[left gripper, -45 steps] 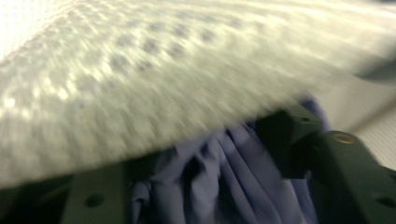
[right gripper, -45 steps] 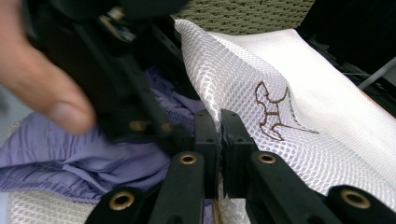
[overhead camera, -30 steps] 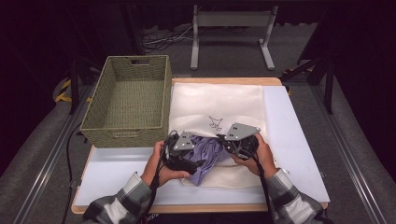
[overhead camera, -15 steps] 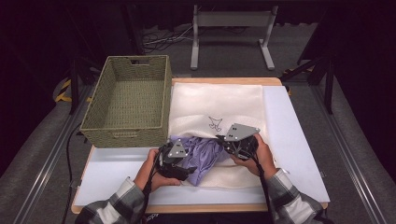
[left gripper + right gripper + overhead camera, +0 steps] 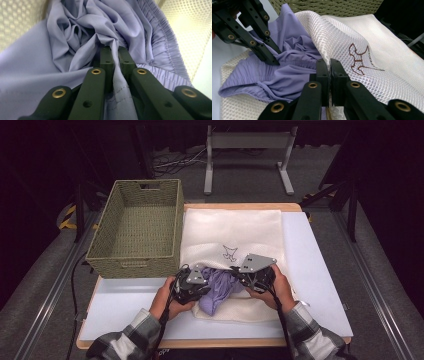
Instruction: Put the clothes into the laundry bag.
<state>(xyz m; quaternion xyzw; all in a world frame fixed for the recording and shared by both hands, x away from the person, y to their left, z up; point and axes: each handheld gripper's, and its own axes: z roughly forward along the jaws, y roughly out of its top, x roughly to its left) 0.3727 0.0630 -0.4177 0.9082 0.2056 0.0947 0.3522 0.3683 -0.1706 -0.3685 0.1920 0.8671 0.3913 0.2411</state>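
Note:
A white mesh bag (image 5: 235, 230) with a small embroidered figure lies flat on the table. A crumpled purple garment (image 5: 217, 290) sits at the bag's near opening, between my two grippers. My left gripper (image 5: 202, 285) has just been closing its jaws, and a fold of the purple garment (image 5: 75, 32) is pinched between them. In its own view the left gripper (image 5: 115, 51) is shut on that cloth. My right gripper (image 5: 329, 62) is shut on the edge of the mesh bag (image 5: 367, 42), lifting it over the garment (image 5: 294, 50). The left gripper (image 5: 274, 61) shows there too, on the garment.
A green woven basket (image 5: 137, 227) stands at the table's back left, touching the bag's left edge. The white tabletop (image 5: 320, 270) runs bare to the right of the bag. A metal stand (image 5: 247, 150) is on the floor beyond the table.
The left gripper's jaws have closed on a fold of the purple garment, and more of the garment shows between the grippers. The right gripper has stayed put on the bag.

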